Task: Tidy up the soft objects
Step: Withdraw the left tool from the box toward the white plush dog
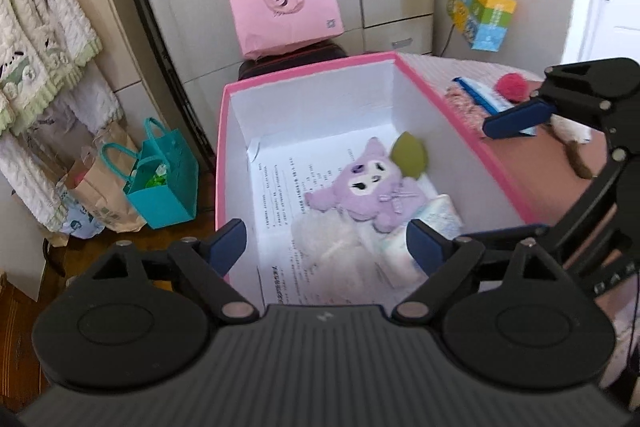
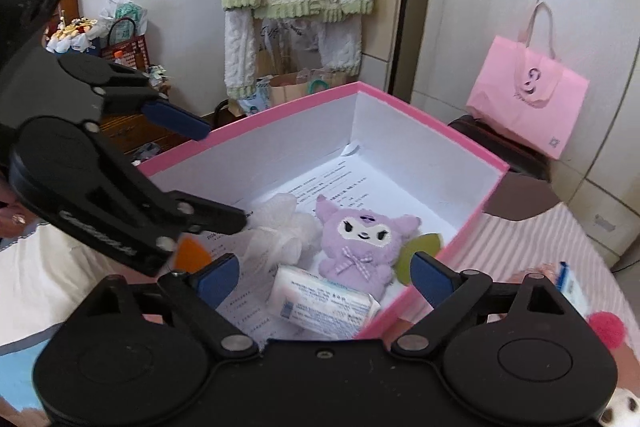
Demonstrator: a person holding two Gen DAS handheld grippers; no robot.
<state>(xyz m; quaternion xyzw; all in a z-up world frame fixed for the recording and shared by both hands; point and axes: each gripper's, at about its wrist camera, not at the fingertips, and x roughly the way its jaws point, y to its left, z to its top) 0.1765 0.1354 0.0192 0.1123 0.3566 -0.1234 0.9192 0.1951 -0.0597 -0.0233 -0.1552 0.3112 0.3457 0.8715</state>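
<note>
Purple plush (image 2: 362, 243) sits boxed below both wide-open, empty grippers (image 1: 326, 247) (image 2: 326, 277); red pom-pom (image 1: 511, 87) right of them waits outside

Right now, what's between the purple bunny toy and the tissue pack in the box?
Nothing: in the right wrist view the purple plush rests against the tissue pack, touching.

Daylight is bright and even in both views, with soft shadows only. The white inside of the pink box (image 1: 320, 115) glares slightly. Fisheye bending curves the wardrobe doors (image 2: 540, 7) and walls — corners go dark. The purple plush (image 1: 372, 183) shows motion blur — edges smeared.
</note>
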